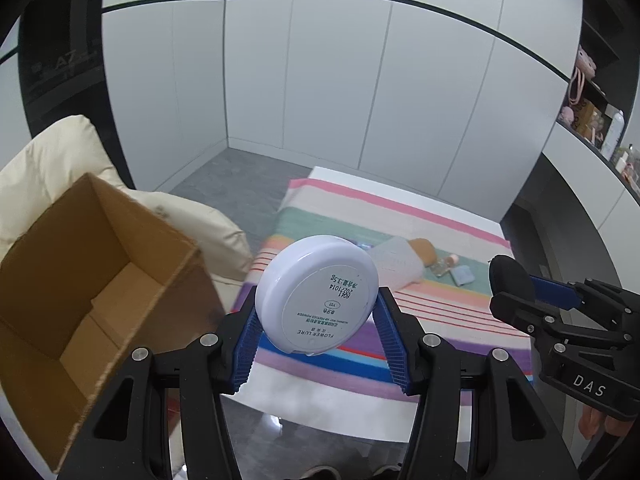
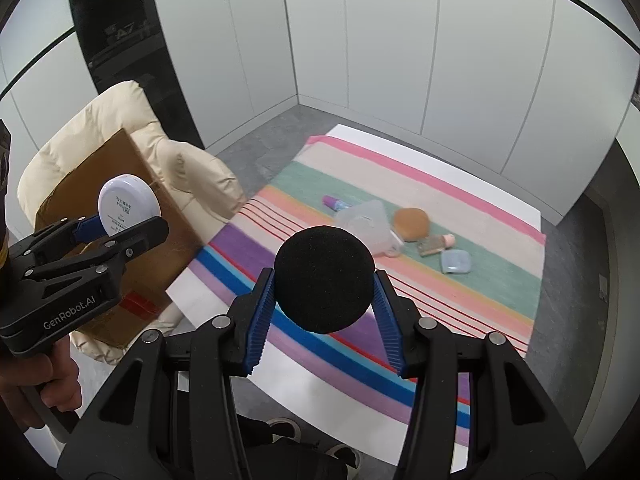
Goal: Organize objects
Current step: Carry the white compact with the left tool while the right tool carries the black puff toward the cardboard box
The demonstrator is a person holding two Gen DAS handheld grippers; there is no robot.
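Observation:
My left gripper [image 1: 316, 312] is shut on a round white powder compact [image 1: 316, 294], its labelled underside facing the camera, held in the air just right of an open cardboard box [image 1: 92, 280]. My right gripper [image 2: 324, 292] is shut on a black round sponge puff [image 2: 324, 280] above the striped cloth [image 2: 460, 300]. In the right wrist view the left gripper [image 2: 120, 220] with the compact [image 2: 128, 204] shows in front of the box [image 2: 132, 184]. The right gripper [image 1: 516, 284] with the puff [image 1: 510, 276] appears at the right of the left wrist view.
On the cloth lie a clear plastic funnel-like cup [image 2: 370, 220], a brown round puff [image 2: 411, 220], a small glass bottle [image 2: 434, 244], a light blue case [image 2: 455, 261] and a purple-capped tube [image 2: 336, 201]. The box rests on a cream padded chair [image 2: 100, 128]. Shelves [image 1: 592, 120] stand far right.

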